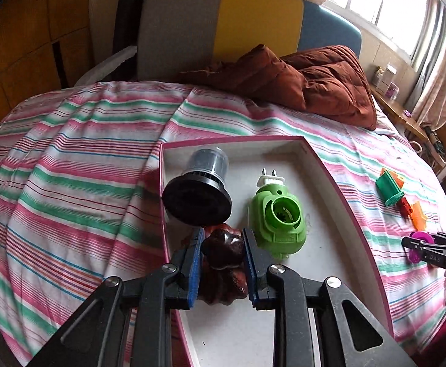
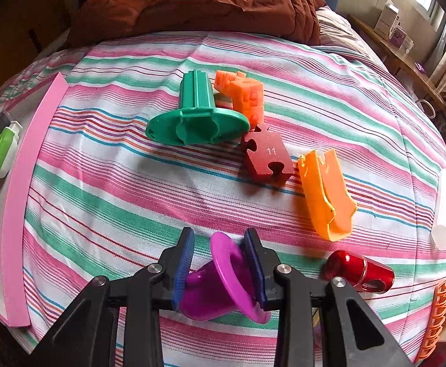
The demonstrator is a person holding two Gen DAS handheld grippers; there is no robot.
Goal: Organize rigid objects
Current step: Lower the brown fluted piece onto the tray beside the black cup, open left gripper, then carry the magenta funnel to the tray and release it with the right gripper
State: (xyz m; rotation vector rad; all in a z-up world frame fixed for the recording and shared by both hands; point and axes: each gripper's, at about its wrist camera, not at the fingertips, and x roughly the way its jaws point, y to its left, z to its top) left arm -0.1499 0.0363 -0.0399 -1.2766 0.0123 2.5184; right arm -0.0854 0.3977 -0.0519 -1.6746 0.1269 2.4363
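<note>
L tongs (image 1: 223, 249) clamp glossy dk-brown lumpy piece (image 1: 223, 257); R tongs (image 2: 219, 263) grip purple flanged piece (image 2: 223, 278).

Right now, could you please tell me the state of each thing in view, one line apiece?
left tool: shut on the dark red piece, over the tray.
right tool: shut on the purple flanged piece.
pink-rimmed tray: open, on the bed.
green plug-in device: lying in the tray.
black-based cup: tipped on its side in the tray.
green flanged piece: lying on the sheet.
</note>
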